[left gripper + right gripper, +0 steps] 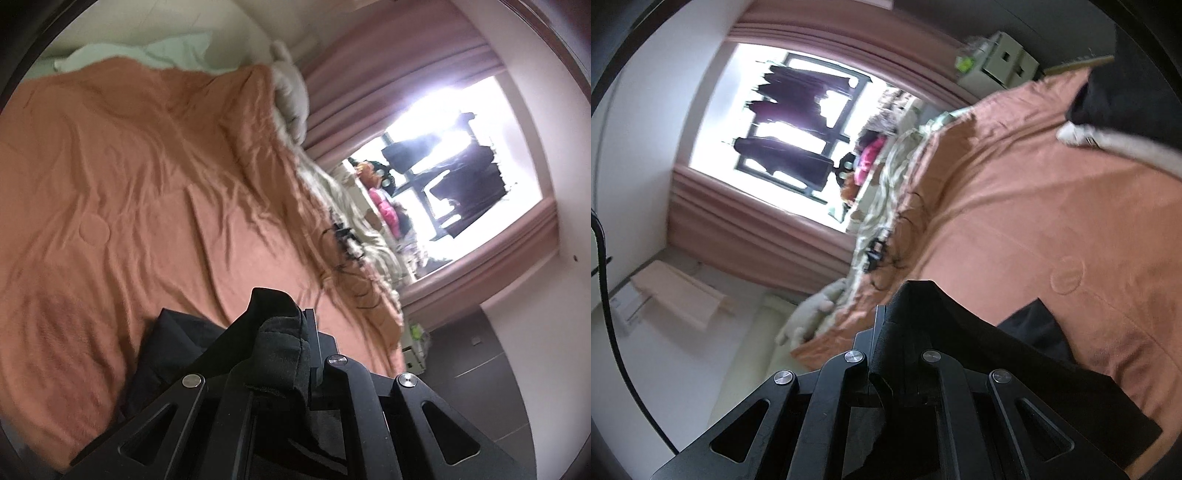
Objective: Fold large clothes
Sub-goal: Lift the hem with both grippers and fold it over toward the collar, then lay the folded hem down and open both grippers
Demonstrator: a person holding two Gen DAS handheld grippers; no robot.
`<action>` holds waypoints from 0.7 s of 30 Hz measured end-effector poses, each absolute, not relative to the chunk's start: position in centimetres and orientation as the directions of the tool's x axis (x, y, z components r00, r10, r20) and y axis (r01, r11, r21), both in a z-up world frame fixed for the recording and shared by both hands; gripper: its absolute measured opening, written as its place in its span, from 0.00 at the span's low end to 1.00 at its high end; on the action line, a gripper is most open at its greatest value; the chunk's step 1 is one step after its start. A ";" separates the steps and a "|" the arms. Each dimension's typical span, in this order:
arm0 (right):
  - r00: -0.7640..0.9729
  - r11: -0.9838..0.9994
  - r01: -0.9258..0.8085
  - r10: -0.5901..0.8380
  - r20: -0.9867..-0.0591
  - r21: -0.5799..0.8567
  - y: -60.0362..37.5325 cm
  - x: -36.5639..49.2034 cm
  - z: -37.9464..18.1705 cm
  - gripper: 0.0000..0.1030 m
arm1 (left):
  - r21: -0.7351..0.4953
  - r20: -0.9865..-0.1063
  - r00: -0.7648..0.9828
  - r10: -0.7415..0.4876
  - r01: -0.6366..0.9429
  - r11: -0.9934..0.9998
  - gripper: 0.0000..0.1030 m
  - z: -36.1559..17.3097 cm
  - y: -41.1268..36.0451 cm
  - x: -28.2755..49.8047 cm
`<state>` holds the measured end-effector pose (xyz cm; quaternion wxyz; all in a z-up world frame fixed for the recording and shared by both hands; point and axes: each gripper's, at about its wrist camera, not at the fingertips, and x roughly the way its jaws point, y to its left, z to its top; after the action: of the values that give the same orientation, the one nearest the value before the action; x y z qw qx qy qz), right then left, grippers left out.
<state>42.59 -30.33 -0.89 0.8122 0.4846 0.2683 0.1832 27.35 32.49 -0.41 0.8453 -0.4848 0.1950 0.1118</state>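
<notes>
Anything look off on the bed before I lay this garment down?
A tangle of black cable lies at the far edge of the orange blanket, near the window side. It could snag the black garment held by both claws, left and right.

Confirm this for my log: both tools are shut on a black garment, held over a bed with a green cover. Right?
Not quite. The bed cover is orange, not green, as both wrist views show. The rest holds: the left tool and the right tool are each shut on the black garment.
</notes>
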 end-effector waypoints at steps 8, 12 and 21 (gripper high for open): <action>0.752 0.498 0.074 0.541 -0.376 0.864 -28.9 46.5 -7.0 0.04 | -0.747 -0.555 0.832 -0.018 -0.489 0.451 0.02 -7.8 34.0 31.2; 0.731 0.501 0.132 0.533 -0.425 0.855 -28.8 47.6 -10.1 0.04 | -0.733 -0.590 0.807 -0.032 -0.518 0.441 0.02 -10.2 34.6 32.6; 0.702 0.547 0.185 0.508 -0.499 0.816 -28.6 49.0 -11.8 0.30 | -0.674 -0.642 0.765 -0.054 -0.529 0.515 0.69 -12.0 33.9 35.8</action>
<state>48.98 -28.56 -11.84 0.7967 0.4652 0.3725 0.1011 35.76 33.92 -12.01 0.8132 -0.4701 0.3104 0.1459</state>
